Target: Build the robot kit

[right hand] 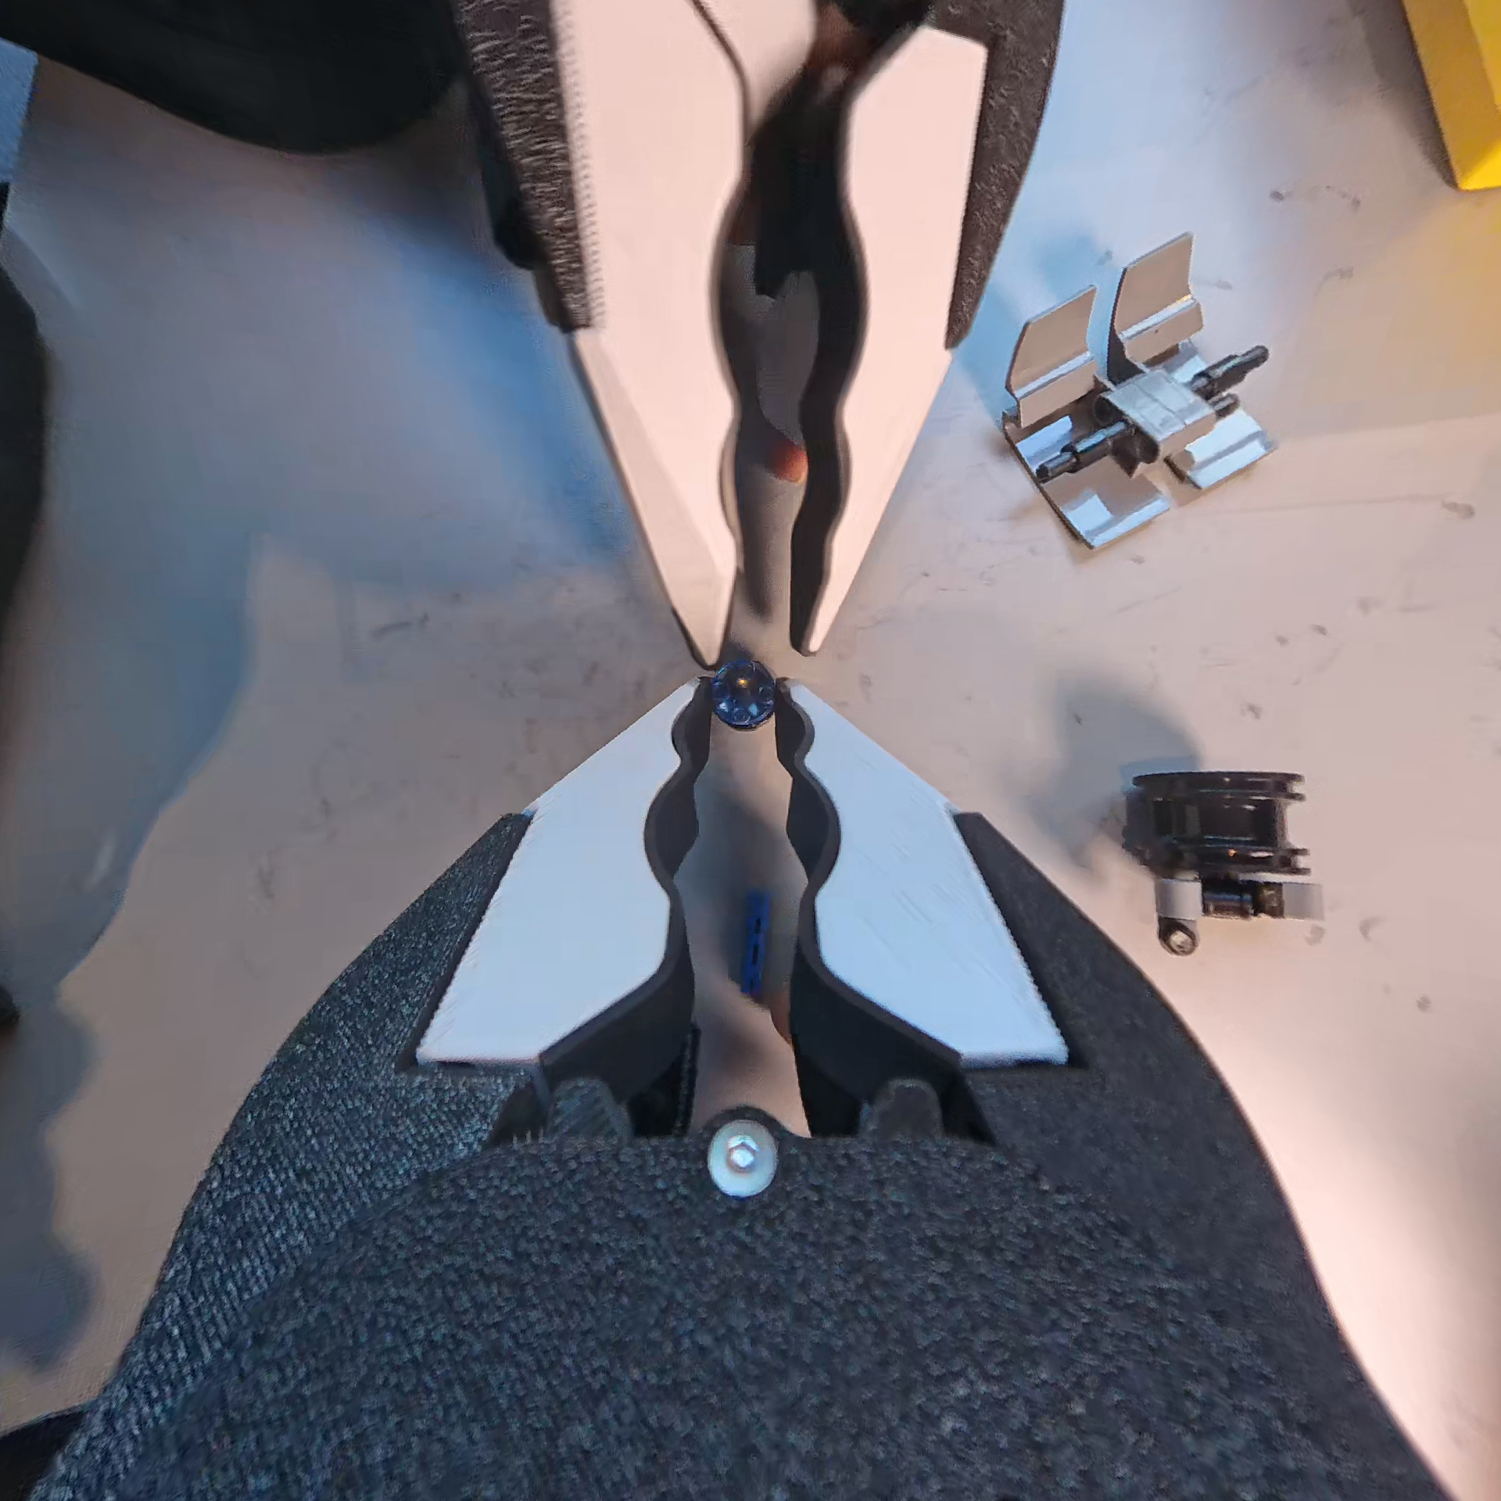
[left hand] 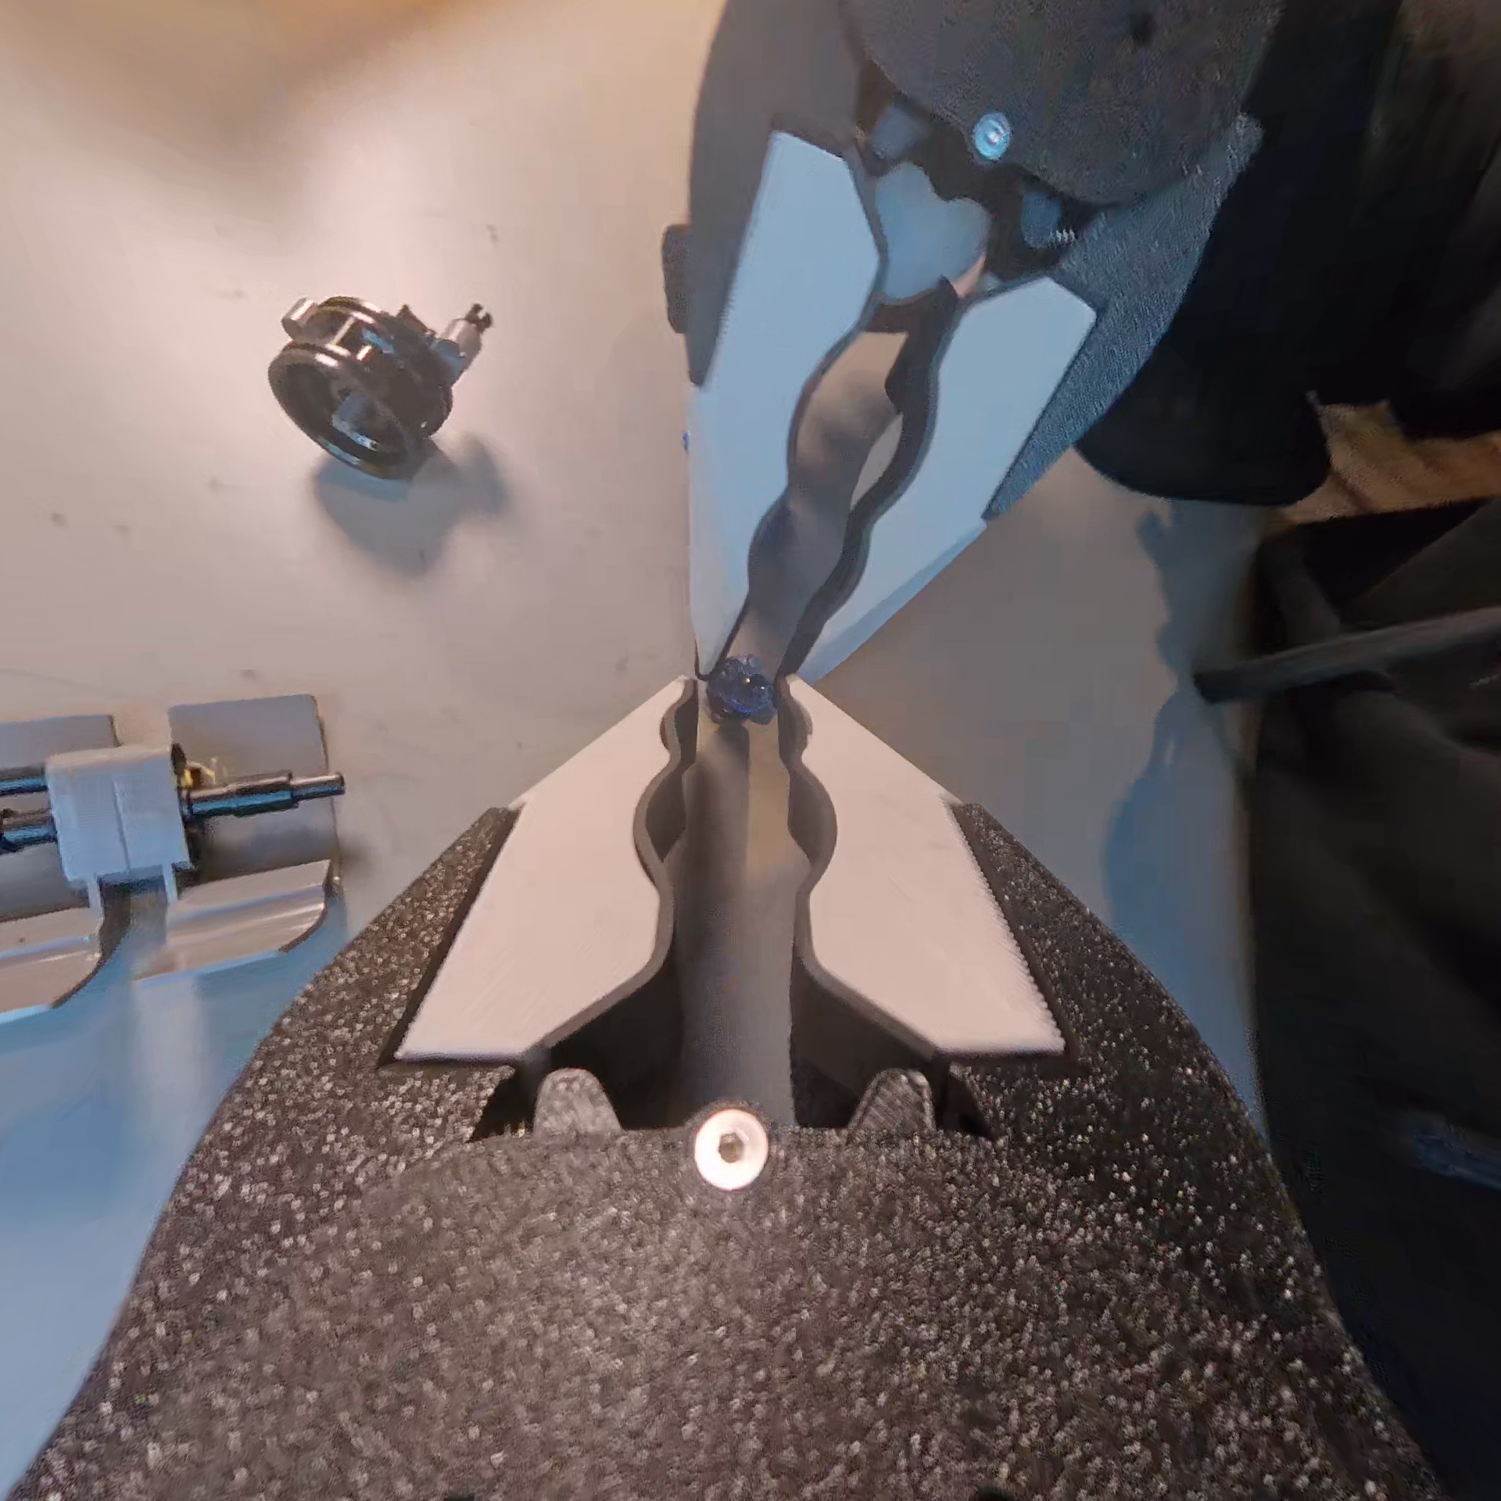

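Observation:
A small dark blue round-ended piece sits pinched between the fingertips of my left gripper. The right gripper comes in from the top, tip to tip with mine, and its fingertips close on the same piece. In the right wrist view the same blue piece is held between the tips of my right gripper, with the left gripper opposite and touching it. Both grippers hover above a pale table.
A black ring-shaped part with a small grey fitting lies on the table. A grey clip-like assembly with black axles lies near it. A thin blue pin shows below my right fingers. A yellow box stands at the far corner.

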`<state>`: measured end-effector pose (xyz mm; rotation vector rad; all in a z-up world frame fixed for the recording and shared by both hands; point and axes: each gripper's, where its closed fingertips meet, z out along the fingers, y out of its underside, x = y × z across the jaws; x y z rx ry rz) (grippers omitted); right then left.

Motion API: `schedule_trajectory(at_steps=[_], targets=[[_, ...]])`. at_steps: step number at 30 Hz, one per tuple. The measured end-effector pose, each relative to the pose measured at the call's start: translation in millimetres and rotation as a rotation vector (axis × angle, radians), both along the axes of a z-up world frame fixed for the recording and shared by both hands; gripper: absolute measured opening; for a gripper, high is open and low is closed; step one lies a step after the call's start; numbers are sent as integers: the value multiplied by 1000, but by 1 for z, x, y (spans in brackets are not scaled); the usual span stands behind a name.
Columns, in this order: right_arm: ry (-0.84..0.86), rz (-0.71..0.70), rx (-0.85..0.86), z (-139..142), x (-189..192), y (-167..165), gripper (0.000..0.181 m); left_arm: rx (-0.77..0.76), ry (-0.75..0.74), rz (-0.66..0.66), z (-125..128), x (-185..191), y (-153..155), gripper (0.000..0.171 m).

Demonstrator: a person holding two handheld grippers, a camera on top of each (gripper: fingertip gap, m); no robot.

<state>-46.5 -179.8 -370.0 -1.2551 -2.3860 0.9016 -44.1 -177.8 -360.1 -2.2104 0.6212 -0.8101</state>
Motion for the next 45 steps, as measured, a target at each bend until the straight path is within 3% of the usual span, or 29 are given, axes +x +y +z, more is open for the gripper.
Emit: schedule_trajectory(at_steps=[4,12,22,35,39,45], targets=[[47,16,40,0,1,-1,15,-45,-25,38,-3,0,3,16],[22,-10,7,-1,3,-1,16,-80,67,58,-11,6,6,12],[-85,-68,-33,-4,8,2,19,-33,157,17,-13,8,4,6],[-68,-41,108,-6,7,1,14,50,327,-31,-15,7,4,6],[-3,-43,96,-6,8,0,14,44,285,-19,-12,9,5,5],[67,-57,119,-2,10,-3,14,-56,46,45,3,3,0,19]])
